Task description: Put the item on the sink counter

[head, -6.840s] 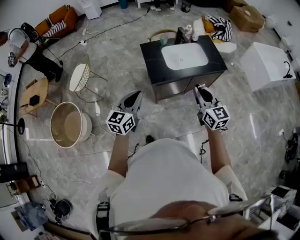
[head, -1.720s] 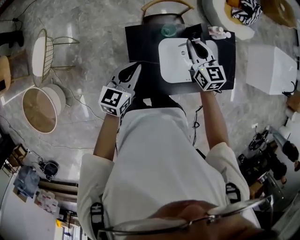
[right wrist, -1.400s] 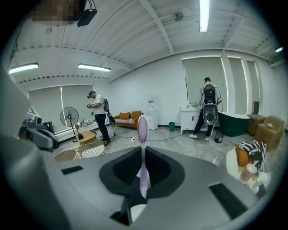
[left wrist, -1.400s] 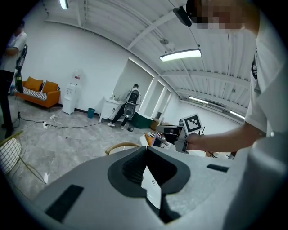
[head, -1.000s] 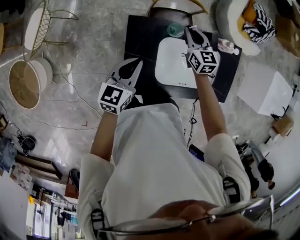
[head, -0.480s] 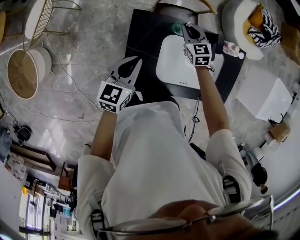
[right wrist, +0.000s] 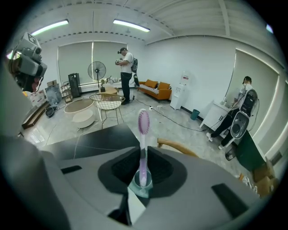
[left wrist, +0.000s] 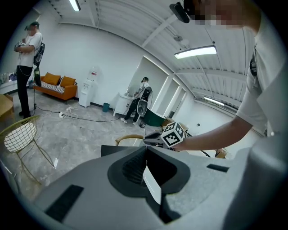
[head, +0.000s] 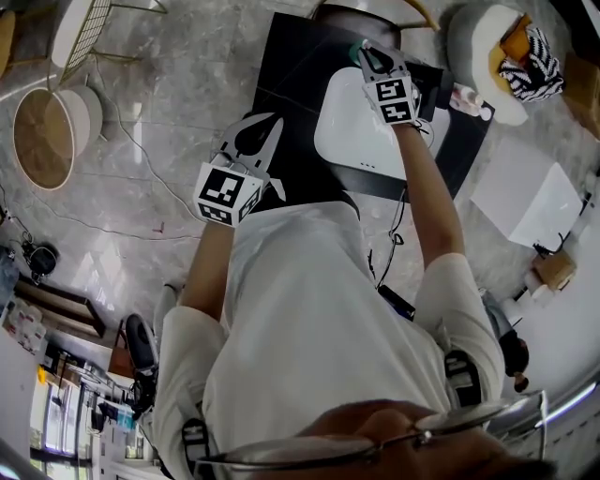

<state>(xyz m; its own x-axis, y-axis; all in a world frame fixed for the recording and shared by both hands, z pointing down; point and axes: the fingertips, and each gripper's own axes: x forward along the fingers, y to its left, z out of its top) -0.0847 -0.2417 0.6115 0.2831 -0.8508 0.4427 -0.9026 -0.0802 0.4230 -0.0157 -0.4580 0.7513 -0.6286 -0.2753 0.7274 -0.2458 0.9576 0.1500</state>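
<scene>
The black sink counter [head: 291,66] with its white basin [head: 361,136] lies ahead of me. At its far edge stands a small green cup [head: 357,47]. My right gripper [head: 367,53] reaches over the basin to that cup. In the right gripper view a purple toothbrush [right wrist: 143,130] stands head-up in the cup [right wrist: 141,183], rising through the narrow gap between the jaw tips of the right gripper [right wrist: 144,149]. Those jaws have just been opening and do not seem to press on the brush. My left gripper [head: 277,119] hovers over the counter's near left part, shut and empty [left wrist: 146,148].
A small bottle [head: 465,98] lies at the counter's right end. A wooden chair [head: 370,9] stands behind the counter. A round tub [head: 42,122] and a wire chair [head: 80,28] are at the left, a white box [head: 520,197] at the right. People stand far off [left wrist: 27,67].
My right gripper has gone forward and down to the green cup at the counter's far edge. The left gripper has hardly shifted.
</scene>
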